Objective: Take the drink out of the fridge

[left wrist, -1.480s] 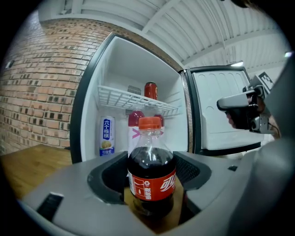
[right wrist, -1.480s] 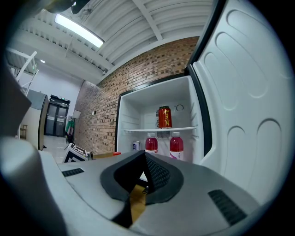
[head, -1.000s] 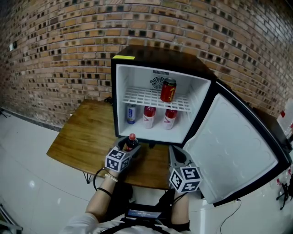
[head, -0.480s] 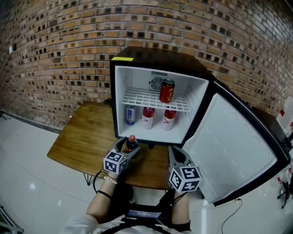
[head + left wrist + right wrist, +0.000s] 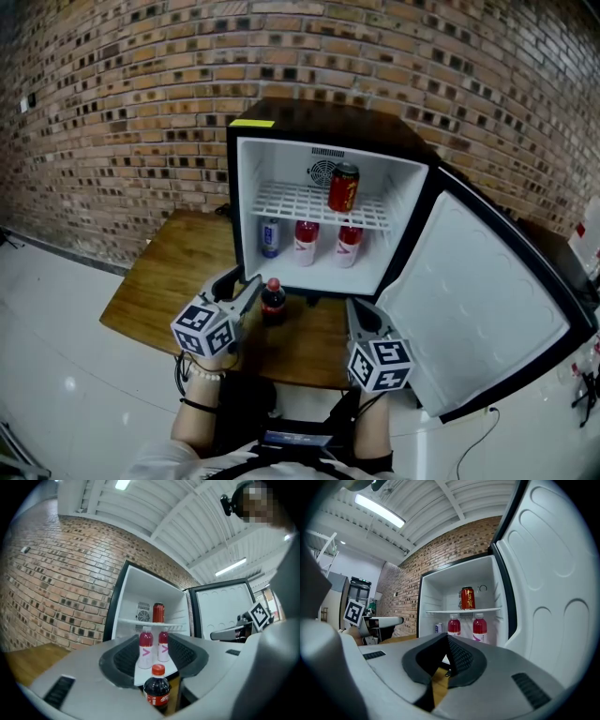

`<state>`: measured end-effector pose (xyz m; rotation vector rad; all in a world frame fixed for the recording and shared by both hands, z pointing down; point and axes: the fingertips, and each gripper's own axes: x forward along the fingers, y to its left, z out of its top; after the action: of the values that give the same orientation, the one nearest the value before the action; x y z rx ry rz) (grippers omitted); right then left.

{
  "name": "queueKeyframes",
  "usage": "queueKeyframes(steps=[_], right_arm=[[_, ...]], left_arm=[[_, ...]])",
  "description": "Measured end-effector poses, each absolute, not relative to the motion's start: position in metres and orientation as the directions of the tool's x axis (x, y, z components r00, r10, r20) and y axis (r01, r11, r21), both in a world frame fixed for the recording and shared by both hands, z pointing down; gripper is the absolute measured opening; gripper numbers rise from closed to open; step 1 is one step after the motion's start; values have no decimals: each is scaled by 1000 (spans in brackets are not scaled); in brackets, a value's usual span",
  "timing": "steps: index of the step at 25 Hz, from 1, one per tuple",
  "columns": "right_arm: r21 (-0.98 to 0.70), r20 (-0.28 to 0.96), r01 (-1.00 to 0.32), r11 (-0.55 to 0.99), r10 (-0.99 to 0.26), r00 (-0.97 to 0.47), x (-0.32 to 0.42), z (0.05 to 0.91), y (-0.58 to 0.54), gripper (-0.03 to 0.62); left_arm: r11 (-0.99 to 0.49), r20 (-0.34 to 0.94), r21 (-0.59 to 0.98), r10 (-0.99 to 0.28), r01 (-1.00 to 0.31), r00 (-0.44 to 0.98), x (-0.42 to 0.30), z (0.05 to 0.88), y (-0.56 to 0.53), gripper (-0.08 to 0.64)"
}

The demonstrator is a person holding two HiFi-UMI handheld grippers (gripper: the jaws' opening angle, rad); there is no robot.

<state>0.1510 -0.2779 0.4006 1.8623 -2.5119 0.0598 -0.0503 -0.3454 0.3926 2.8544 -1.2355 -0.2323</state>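
Note:
A small cola bottle (image 5: 273,300) with a red cap stands upright on the wooden table (image 5: 173,281), just in front of the open mini fridge (image 5: 246,202). My left gripper (image 5: 240,286) sits to the bottle's left, apart from it. In the left gripper view the cola bottle (image 5: 157,693) shows low, beyond the tips of the left gripper (image 5: 154,654); the jaws are closing with nothing between the pads. My right gripper (image 5: 359,314) hovers at the table's near edge by the fridge door, and in its own view the right gripper (image 5: 449,667) has its pads meeting.
Inside the fridge a red can (image 5: 344,186) stands on the wire shelf; below are two pink bottles (image 5: 306,240) and a small blue can (image 5: 270,236). The fridge door (image 5: 478,300) swings wide open at the right. A brick wall is behind.
The left gripper has let go of the cola bottle and drawn back to the left. The bottle stays standing on the table. The right gripper has not moved.

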Motion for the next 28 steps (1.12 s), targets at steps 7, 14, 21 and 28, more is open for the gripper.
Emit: queueKeyframes(steps=[7, 14, 21, 28], right_arm=[[-21, 19, -958, 286, -958, -287, 152, 395, -275, 14], [-11, 24, -961, 277, -960, -277, 155, 395, -275, 14], [-3, 20, -962, 274, -961, -274, 158, 394, -272, 14], [22, 25, -964, 266, -964, -266, 158, 393, -270, 14]], left_arm=[[-747, -121, 13, -661, -665, 741, -25, 369, -324, -7], [-768, -69, -24, -638, -640, 767, 10, 364, -308, -8], [-773, -9, 32, -634, -633, 773, 20, 390, -306, -8], [-772, -16, 40, -635, -635, 772, 17, 388, -307, -8]])
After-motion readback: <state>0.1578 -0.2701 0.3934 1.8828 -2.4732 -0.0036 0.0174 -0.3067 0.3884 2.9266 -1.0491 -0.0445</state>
